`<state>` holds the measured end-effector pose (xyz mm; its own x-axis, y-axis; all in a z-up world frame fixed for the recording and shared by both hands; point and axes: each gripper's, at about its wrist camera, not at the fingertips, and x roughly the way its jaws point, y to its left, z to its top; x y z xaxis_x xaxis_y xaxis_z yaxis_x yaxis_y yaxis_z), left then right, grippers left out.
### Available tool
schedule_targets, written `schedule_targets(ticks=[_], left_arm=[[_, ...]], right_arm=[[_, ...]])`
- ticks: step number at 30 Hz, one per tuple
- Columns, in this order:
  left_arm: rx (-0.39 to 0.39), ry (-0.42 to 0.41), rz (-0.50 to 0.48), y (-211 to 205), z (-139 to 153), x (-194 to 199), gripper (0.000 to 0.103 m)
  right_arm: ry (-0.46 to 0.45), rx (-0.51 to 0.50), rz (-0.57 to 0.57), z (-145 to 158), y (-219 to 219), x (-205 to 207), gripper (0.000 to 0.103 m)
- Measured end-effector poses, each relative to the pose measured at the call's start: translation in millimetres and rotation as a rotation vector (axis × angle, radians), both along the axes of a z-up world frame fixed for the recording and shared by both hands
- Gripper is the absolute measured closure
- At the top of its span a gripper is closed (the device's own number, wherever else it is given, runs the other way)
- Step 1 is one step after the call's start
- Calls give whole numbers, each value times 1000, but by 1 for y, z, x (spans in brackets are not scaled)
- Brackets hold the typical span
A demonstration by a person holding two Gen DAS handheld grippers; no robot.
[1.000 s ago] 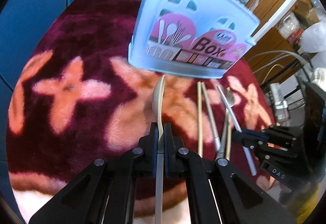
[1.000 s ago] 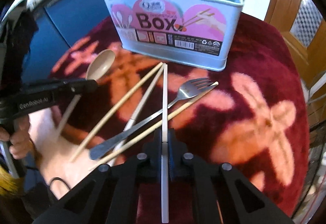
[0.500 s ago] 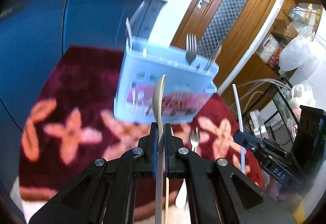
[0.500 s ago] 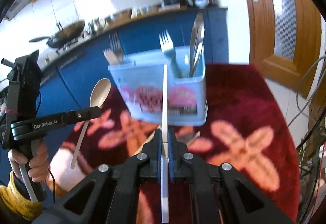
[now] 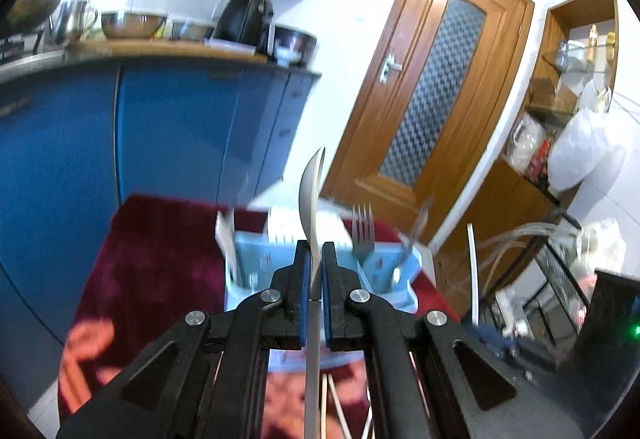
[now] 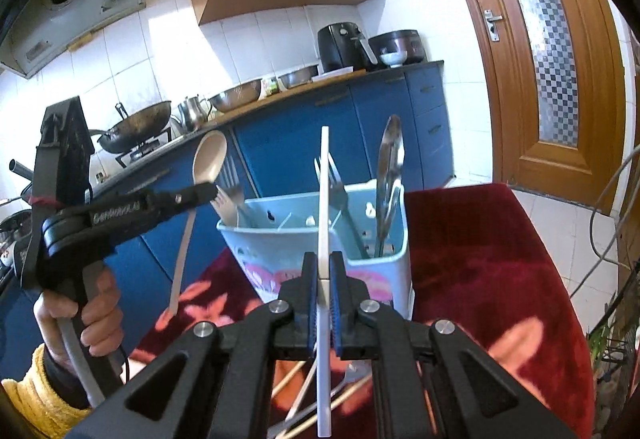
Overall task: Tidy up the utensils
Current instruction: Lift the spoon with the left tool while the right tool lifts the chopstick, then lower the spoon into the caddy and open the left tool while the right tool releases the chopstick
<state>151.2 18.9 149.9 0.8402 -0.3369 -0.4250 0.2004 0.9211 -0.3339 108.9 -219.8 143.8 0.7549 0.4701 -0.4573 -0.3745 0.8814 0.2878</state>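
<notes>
Left gripper (image 5: 315,255): pads pressed together on the handle of a beige spoon (image 6: 209,159), bowl uppermost, handle hanging below the grip; in the right wrist view this tool and the hand (image 6: 86,313) that carries it sit left of the box, apart from it. Right gripper (image 6: 324,271): pads clamped on a white chopstick (image 6: 325,199), held near upright with the long part standing above the jaws and a shorter length below. Utensil box (image 6: 280,239): pale blue plastic, divided into compartments, standing on a dark red flowered cloth (image 6: 480,239); already holds a fork (image 6: 334,179) and a metal spoon (image 6: 390,159) in its right-hand part and wooden pieces at the left end. Loose chopsticks (image 6: 296,387) lie on the cloth under the grippers, not yet sorted. Step in hand, as judged: carrying both pieces to the box to be dropped in. Handling notes: both pieces probably go in handle or lower end first, so each lower tip should clear the rim before descent; choosing a compartment by kind seems sensible, spoon with spoon, chopstick in a free slot. Lower straight down, avoid knocking the standing fork, and part the pads only once the tip is well inside, since the light box may tip if nudged sideways. One hand at a time would lessen the chance of a clash above the rim.
</notes>
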Motion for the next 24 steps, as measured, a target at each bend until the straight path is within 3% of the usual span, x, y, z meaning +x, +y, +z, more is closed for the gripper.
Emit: schedule_targets(ticks=[5, 11, 18, 24], left_arm=[[8, -99, 62, -2, 15, 21, 100], [61, -185, 131, -9, 12, 46, 100], [49, -240, 165, -12, 4, 66, 100], [61, -228, 172, -17, -18, 77, 100]], right_arm=[[-24, 26, -8, 3, -2, 11, 96], [-39, 37, -18, 2, -4, 27, 96], [-66, 54, -38, 6, -8, 50, 96], [-127, 80, -77, 9, -10, 73, 96]])
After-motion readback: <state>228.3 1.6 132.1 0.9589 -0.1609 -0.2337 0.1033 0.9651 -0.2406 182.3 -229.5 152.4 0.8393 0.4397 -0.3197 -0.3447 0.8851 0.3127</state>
